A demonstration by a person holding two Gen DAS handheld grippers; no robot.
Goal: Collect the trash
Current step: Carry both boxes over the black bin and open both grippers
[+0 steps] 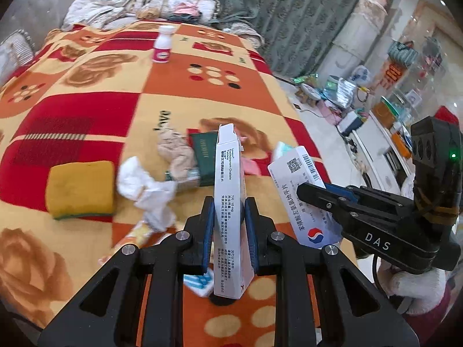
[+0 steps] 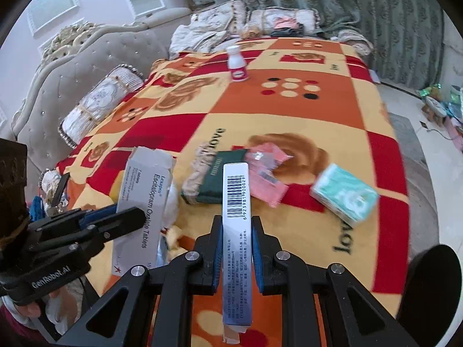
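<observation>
Between each gripper's pads sits a medicine carton: left gripper [image 1: 228, 217] clamps the escitalopram box [image 1: 230, 202], right gripper [image 2: 235, 248] the barcode box [image 2: 235, 231]. Carry step; next likely calls for a bin, none visible.

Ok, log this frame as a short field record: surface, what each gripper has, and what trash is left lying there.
surface: patterned blanket on a bed
left gripper: jaws shut on white medicine box
right gripper: jaws shut on barcoded box
loose on blanket: crumpled tissue, yellow sponge, green packet, pink wrapper, tissue pack
far end: white bottle, upright
</observation>
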